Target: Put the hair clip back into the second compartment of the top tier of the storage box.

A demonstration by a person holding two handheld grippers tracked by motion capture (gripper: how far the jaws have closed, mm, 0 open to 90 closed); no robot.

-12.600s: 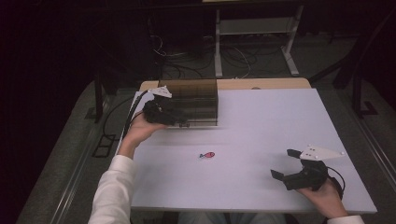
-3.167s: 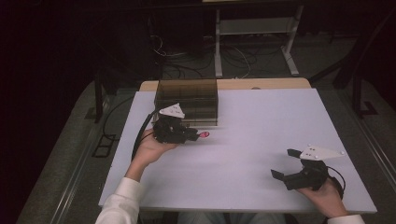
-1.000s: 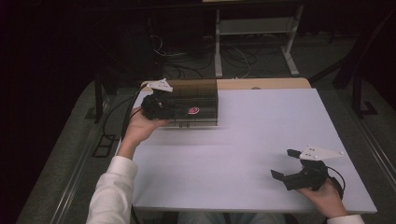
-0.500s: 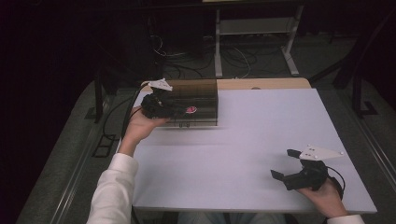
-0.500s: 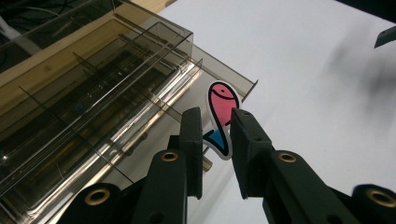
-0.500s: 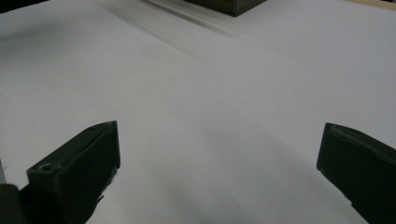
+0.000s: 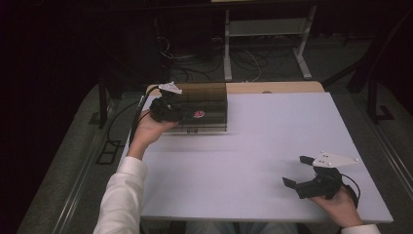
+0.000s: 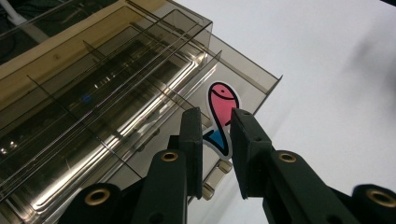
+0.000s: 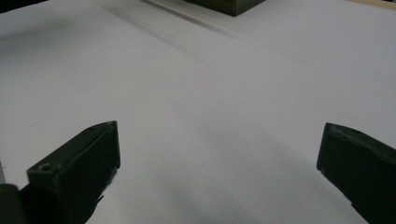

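Note:
A flat fish-shaped piece (image 7: 198, 114) (image 8: 223, 100), pink with a blue tail, is pinched by its tail end in my left gripper (image 7: 191, 113) (image 8: 215, 114). The jaws are shut on it. It hangs over the near right corner of a smoked clear plastic divider box (image 7: 207, 93) (image 8: 116, 88) at the table's far left. The box has several long narrow slots. My right gripper (image 7: 296, 170) (image 9: 219, 140) rests at the near right of the white table (image 7: 263, 141), jaws wide open, with bare tabletop between them.
A wooden board (image 7: 277, 87) shows behind the table's far edge. Cables and a white frame stand on the dark floor beyond. The left gripper's black cable (image 7: 139, 112) trails off the table's left edge. A corner of the box (image 9: 224, 5) appears far off in the right gripper view.
The fish lay loose on the table at first, then was carried in the left gripper up over the box. Over the last second nothing has visibly moved. The right gripper has stayed put.

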